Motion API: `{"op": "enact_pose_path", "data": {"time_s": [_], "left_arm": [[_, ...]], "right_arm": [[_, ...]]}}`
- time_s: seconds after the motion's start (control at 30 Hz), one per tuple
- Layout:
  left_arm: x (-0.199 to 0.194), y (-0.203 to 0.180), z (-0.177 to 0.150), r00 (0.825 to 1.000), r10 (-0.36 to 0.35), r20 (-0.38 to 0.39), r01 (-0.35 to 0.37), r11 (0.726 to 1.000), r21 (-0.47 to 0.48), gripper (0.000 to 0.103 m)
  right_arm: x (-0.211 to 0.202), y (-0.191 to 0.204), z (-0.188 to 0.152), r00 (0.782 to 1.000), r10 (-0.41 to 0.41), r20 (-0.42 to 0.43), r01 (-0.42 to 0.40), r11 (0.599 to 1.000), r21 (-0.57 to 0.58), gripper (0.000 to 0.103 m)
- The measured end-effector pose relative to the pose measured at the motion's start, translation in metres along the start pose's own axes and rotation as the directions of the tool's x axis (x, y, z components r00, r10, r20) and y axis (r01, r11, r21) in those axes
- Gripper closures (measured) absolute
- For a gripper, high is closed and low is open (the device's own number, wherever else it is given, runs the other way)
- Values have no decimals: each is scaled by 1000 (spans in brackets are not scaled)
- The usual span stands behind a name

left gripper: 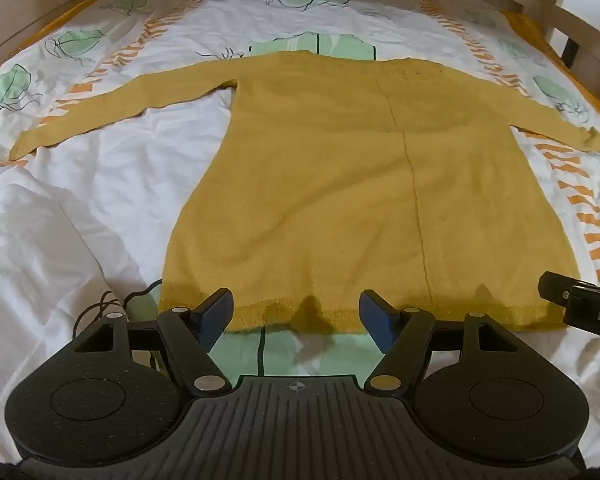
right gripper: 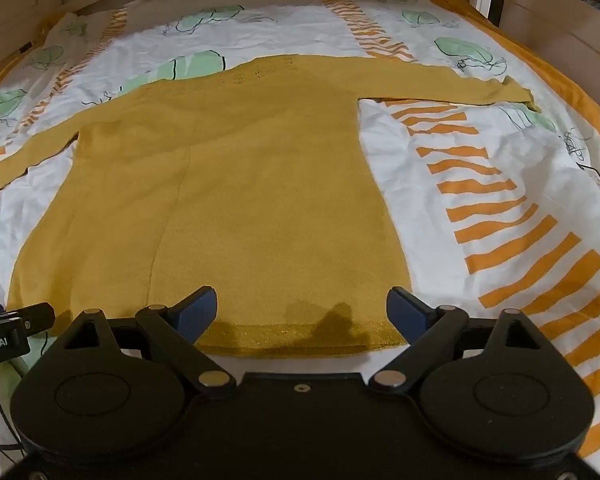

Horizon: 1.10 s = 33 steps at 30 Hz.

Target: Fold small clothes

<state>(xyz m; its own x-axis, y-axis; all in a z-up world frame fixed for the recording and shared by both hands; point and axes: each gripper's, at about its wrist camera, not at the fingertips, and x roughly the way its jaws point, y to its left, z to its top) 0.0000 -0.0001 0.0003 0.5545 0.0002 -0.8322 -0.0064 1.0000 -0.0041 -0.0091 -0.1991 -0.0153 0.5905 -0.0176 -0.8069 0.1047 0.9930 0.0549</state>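
Observation:
A mustard-yellow long-sleeved knitted top [left gripper: 340, 184] lies flat on the bed, hem towards me, both sleeves spread sideways; it also shows in the right wrist view [right gripper: 228, 184]. My left gripper [left gripper: 296, 308] is open, its blue pads just above the hem's left half, holding nothing. My right gripper [right gripper: 300, 308] is open over the hem's right corner, empty. The right gripper's body [left gripper: 580, 304] shows at the right edge of the left wrist view, the left gripper's body [right gripper: 8, 328] at the left edge of the right wrist view.
The bedsheet [left gripper: 100, 184] is white with green shapes and orange stripes [right gripper: 512, 220], and wrinkled at the left. A wooden bed frame [left gripper: 556, 0] runs around the far side and right. Black cables [left gripper: 100, 308] lie near the left gripper.

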Motion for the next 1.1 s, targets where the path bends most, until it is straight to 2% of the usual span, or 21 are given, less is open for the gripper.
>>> {"op": "enact_pose_path", "data": {"time_s": [0.37,0.93,1.1], "left_arm": [[5,2,4,1000,7,-3,-7,1000,7,35],[0,3,6,999,24,38,-24,1000,15,34],[1,6,13,1000,5,-4,-5,1000,-7,35]], "right_arm": [[1,2,3,1000,8,-9,-8,1000,-3,11],[7,-3,5,998,52,-26,-52,998,27,11],[8,-3,8,997,82,-13,-81,997,19,11]]}}
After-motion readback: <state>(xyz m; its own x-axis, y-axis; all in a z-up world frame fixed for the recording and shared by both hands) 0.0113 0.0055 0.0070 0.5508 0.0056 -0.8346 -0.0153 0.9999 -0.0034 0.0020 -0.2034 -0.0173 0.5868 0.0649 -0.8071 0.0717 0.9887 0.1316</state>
